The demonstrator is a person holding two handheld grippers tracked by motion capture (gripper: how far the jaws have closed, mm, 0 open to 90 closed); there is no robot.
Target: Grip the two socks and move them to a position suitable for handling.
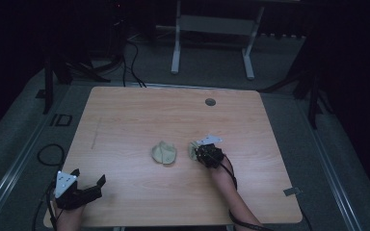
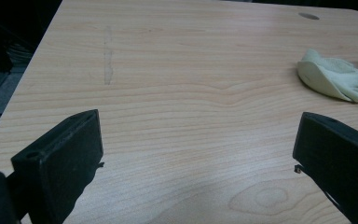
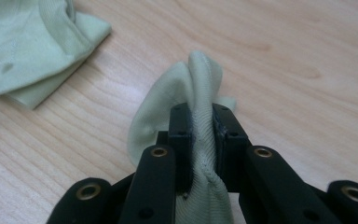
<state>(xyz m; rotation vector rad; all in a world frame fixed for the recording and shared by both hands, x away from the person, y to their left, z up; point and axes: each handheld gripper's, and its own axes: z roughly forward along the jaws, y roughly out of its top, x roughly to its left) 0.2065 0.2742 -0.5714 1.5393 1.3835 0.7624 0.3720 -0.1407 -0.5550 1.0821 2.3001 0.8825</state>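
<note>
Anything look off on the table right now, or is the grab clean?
Nothing is spilled or damaged. The right gripper pinches one pale green sock into a bunched ridge; the other sock lies crumpled beside it. The left gripper is open, apart from both. The table bears a faint scuff.

The room is dim; the table [image 1: 139,110] is softly lit from above. The high view is grainy, both gripper views clearer.

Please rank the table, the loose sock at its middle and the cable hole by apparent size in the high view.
1. table
2. loose sock
3. cable hole, though it lies farther from the camera.
</note>
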